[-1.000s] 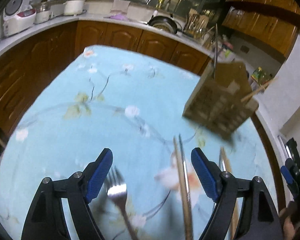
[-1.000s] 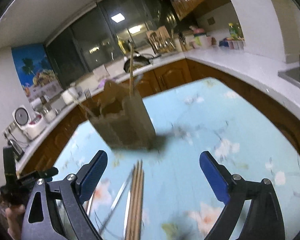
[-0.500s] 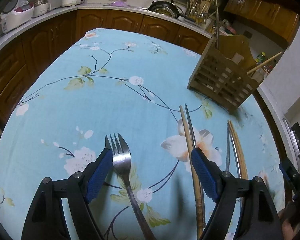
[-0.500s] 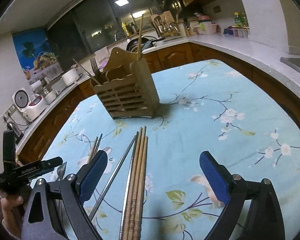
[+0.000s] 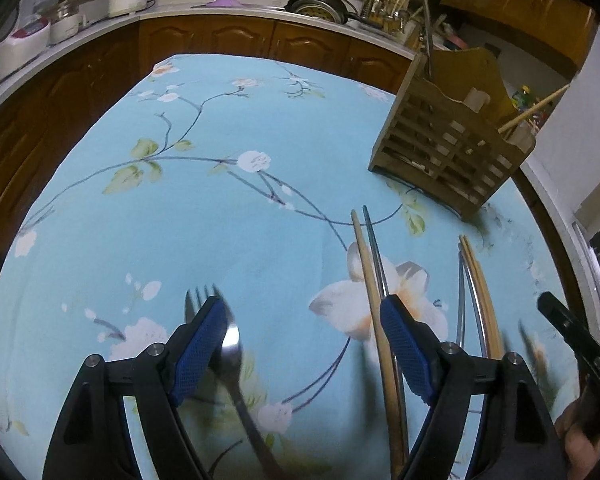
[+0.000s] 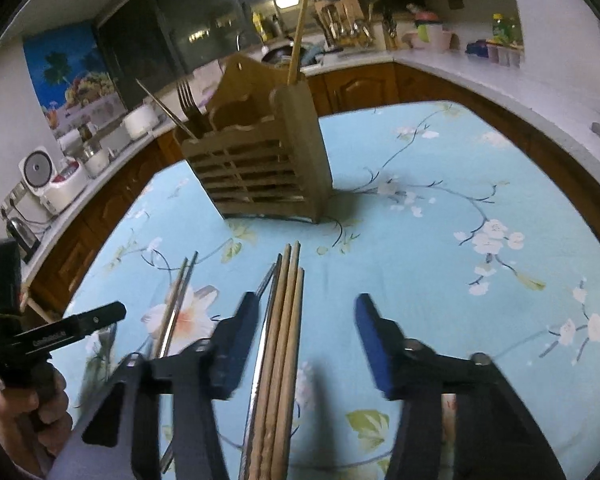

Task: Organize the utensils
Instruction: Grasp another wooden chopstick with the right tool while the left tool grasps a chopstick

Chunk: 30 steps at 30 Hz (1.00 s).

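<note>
Slatted wooden utensil holder [image 6: 260,164] stands upper centre in the right wrist view, on the worktop's blue floral cloth [image 5: 220,208]. Left gripper [image 5: 304,320]: fingers spread; steel fork [image 5: 230,344] lies flat beside the left finger, lower centre. Right gripper [image 6: 306,320]: fingers spread over the round wooden chopsticks [image 6: 286,320]. Versus 0.5 s ago: both grippers lower, closer to the utensils; right gap narrower.
</note>
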### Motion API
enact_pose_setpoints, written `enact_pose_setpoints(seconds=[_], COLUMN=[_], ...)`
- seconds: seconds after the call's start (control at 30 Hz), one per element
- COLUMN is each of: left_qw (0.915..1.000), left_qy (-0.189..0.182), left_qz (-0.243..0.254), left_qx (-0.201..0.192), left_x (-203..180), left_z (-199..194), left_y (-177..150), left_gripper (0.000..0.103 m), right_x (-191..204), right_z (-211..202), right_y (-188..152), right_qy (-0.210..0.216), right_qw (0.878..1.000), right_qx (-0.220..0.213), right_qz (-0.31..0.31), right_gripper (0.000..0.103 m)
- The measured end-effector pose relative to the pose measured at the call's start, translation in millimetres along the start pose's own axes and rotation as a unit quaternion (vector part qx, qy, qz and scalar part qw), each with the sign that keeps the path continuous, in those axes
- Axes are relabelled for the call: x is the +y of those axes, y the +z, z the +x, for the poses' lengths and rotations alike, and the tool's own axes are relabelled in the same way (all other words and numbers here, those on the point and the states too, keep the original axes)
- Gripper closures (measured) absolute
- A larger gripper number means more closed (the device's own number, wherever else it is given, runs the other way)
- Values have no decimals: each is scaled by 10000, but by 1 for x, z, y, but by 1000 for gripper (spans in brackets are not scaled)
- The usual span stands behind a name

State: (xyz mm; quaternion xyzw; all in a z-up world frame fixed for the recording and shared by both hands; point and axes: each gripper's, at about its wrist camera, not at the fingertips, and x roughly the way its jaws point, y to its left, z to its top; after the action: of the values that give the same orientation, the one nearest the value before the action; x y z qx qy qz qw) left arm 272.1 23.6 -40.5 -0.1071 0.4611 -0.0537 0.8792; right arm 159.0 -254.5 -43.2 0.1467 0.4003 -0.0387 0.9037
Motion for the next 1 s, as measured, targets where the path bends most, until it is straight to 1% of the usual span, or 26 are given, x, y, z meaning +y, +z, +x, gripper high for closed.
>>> enact_pose_setpoints(seconds=[0.13, 0.2, 0.27, 0.37, 0.5, 0.53, 0.57, 0.73, 0.87, 0.93, 0.97, 1.0], left_qw=[9999, 9998, 9995, 9990, 9981, 9977, 9972, 9949, 9911, 9906, 9906, 9907], left_qy=[8, -24, -14, 18, 44, 78, 173, 363, 608, 601, 572, 542], left_qz=[104, 125, 194, 321, 460, 511, 623, 892, 1160, 1209, 1222, 1230], left_qx=[93, 163, 242, 300, 406, 432, 367, 289, 238, 217, 218, 228], left_x=[-7, -10, -13, -20, -28, -30, -34, -45, -56, -58, -58, -59], left_z=[13, 21, 30, 43, 62, 66, 69, 79, 88, 88, 90, 91], left_y=[11, 17, 23, 30, 36, 37, 37, 38, 38, 39, 40, 41], left_gripper=[31, 39, 43, 45, 51, 52, 54, 55, 57, 59, 62, 68], right_x=[2, 4, 5, 6, 7, 6, 6, 8, 13, 14, 14, 15], right_z=[22, 34, 43, 55, 58, 59, 61, 66, 71, 74, 76, 77], right_y=[3, 3, 2, 1, 5, 6, 7, 10, 12, 15, 16, 17], right_qy=[20, -17, -57, -147, -213, -218, -257, -340, -457, -459, -463, -474], right_qw=[9995, 9987, 9979, 9962, 9956, 9955, 9950, 9942, 9927, 9925, 9923, 9920], right_qx=[313, 485, 620, 813, 829, 837, 877, 832, 797, 786, 785, 783], right_qz=[-87, -152, -191, -291, -381, -383, -403, -589, -783, -820, -839, -873], right_gripper=[69, 72, 77, 80, 82, 86, 86, 87, 87, 87, 87, 87])
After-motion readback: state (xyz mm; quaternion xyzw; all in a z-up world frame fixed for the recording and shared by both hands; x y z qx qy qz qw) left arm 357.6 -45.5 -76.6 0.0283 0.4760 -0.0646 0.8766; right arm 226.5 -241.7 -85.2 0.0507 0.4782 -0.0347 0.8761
